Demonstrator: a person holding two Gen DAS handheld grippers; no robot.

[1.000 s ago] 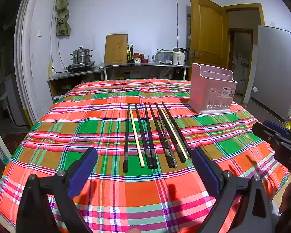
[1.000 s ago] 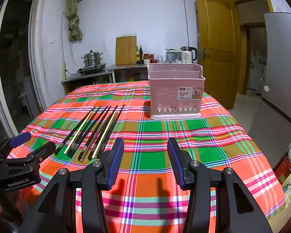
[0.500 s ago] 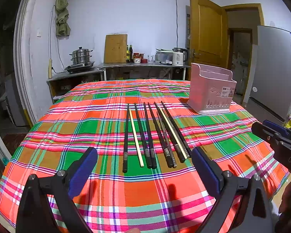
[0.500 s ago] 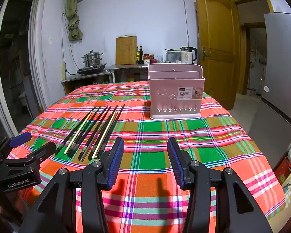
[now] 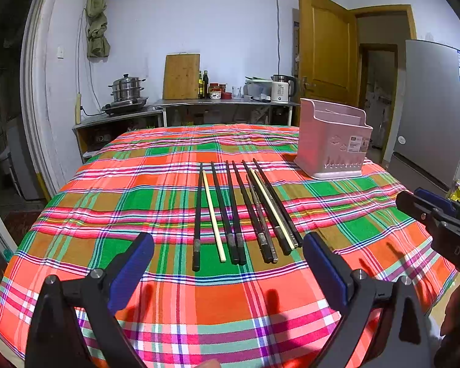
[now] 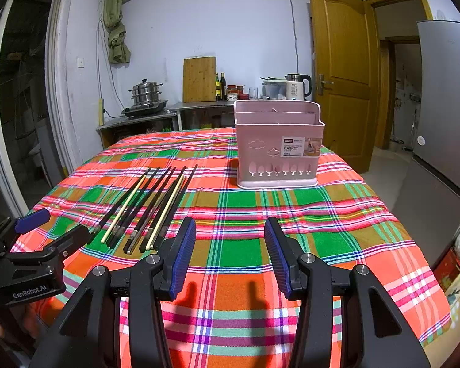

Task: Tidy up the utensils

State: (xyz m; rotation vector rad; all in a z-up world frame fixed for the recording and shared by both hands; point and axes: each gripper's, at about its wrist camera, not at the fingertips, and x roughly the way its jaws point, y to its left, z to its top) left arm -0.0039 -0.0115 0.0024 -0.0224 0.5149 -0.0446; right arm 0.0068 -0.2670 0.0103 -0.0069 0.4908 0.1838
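From my left wrist camera, my left gripper [image 5: 228, 263] hovers above the near edge of the surface [image 5: 107, 184], which is covered in a red, green and orange plaid cloth. Its two blue-padded fingers [image 5: 132, 268] are spread wide apart with nothing between them. Straight ahead, framed by the gap, a row of chopsticks [image 5: 245, 211] lies flat on the cloth, running away from me and fanned slightly: most are dark, two are pale. Their thick ends point toward me. Beyond them to the right, well apart from the row, a pink utensil basket [image 5: 332, 145] stands upright on the cloth. At the right edge of this view, my right gripper [image 5: 438, 214] juts in over the surface's corner.

From my right wrist camera, my right gripper [image 6: 230, 253] also hangs over the near edge, its blue fingers [image 6: 182, 253] parted and empty. The pink basket [image 6: 277, 150] sits ahead and slightly right, its labelled face toward me and a divider visible inside its open top. The chopsticks [image 6: 151, 207] lie to the left of the basket, angled toward the left near corner, their near ends just beside my left finger in this view. My left gripper [image 6: 50, 228] shows at the lower left edge, seen side-on with its jaws apart, close to the outermost dark chopstick.
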